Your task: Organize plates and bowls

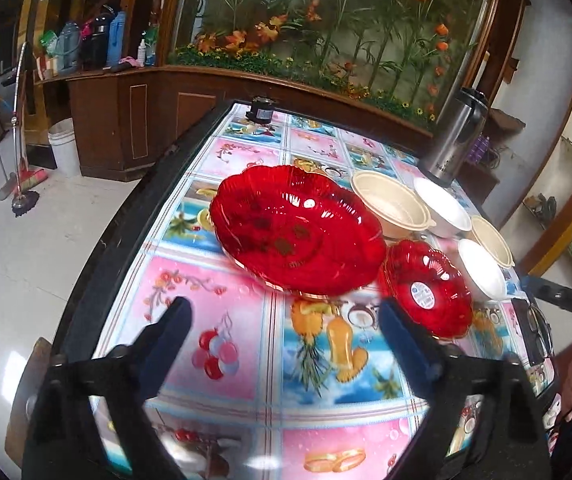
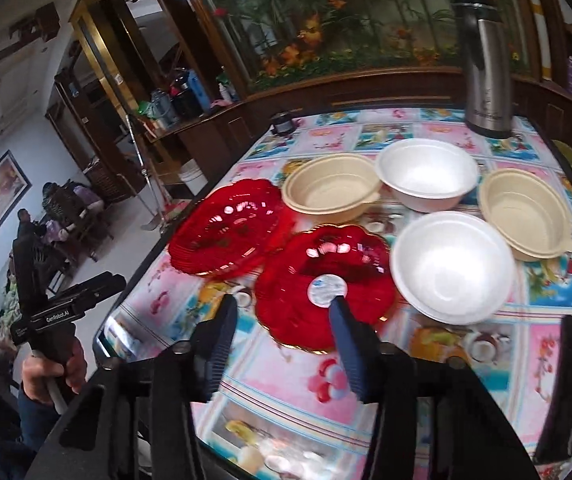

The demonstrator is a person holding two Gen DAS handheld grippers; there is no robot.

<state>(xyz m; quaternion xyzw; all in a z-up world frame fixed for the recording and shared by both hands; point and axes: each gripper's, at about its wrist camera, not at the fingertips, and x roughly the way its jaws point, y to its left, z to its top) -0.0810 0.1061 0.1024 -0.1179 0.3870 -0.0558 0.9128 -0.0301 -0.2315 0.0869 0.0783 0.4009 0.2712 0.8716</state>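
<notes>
Nothing held yet: left gripper [image 1: 282, 320] and right gripper [image 2: 282, 312] both spread wide, empty. Small scalloped red glass plate [image 2: 322, 276] lies beside large scalloped red glass plate [image 2: 226, 228]. Pinch the near rim, lift level, nest on top.

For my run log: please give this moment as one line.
left hand-held gripper open | right hand-held gripper open | small red scalloped plastic plate untouched

Glossy translucent red plates [image 2: 322, 280], matt white foam bowls [image 2: 452, 266].
</notes>
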